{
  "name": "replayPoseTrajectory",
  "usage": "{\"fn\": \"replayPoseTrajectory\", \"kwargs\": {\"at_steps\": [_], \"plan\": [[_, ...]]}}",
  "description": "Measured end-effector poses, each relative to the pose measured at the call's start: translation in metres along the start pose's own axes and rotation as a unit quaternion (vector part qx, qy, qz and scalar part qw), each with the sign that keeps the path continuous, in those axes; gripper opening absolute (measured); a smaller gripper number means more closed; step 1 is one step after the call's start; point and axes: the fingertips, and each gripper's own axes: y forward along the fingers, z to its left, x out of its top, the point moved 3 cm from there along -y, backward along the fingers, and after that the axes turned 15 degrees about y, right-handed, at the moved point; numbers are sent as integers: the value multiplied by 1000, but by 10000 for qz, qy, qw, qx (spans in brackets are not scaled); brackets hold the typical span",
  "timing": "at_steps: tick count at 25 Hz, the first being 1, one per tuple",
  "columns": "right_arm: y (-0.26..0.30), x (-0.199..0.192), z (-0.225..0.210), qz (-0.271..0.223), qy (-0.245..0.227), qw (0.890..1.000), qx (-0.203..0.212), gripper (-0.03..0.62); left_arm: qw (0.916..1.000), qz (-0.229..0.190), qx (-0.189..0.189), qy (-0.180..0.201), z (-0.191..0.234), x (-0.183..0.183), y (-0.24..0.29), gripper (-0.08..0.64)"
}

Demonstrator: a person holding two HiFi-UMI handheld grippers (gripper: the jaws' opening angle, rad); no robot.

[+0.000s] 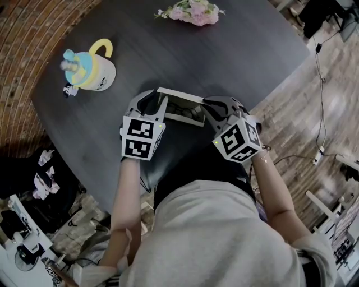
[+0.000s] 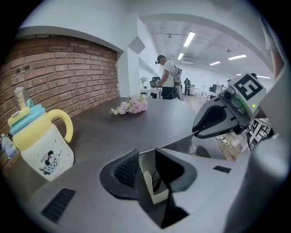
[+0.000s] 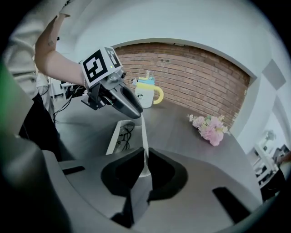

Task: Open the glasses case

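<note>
A cream glasses case (image 1: 180, 107) is held just above the dark table (image 1: 247, 50), its thin lid (image 3: 143, 136) raised and dark frames showing inside. My left gripper (image 1: 152, 102) is shut on the case's left end (image 2: 153, 189), with the end wall between its pads. My right gripper (image 1: 216, 107) is shut on the edge of the lid, and in the right gripper view (image 3: 145, 161) the sheet stands pinched upright between the jaws. The open tray of the case (image 3: 119, 135) lies below the left gripper (image 3: 116, 97). From the left gripper view the right gripper (image 2: 217, 121) sits close at the right.
A white mug with a yellow handle and blue lid (image 1: 91, 68) stands at the table's left, with a small figure (image 1: 70, 89) beside it. Pink flowers (image 1: 193, 11) lie at the far edge. The table's right edge drops to a floor with cables (image 1: 322, 84).
</note>
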Motion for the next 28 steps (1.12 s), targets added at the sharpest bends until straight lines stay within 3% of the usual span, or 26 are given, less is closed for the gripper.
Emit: {"fn": "replayPoseTrajectory", "kwargs": {"at_steps": [5,13,20,25,28], "plan": [[1,-4,-18,141,125,9976,665,12,9999,-93,-100,-68,-1,12,15,98],[9,-2,-46,163,142,9934,1128,14,9993,25,-266,-272,-7,12,25,92],[15,-3,-59,40,726,9965,410,58,9992,18,-269,-310,-13,16,22,92],[7,-3,-66,7,1248,9920,-211,151,9987,67,-281,-418,-15,16,17,92],[-1,0,-63,-220,1577,9868,-294,167,9981,13,-238,-563,-15,19,12,92]]}}
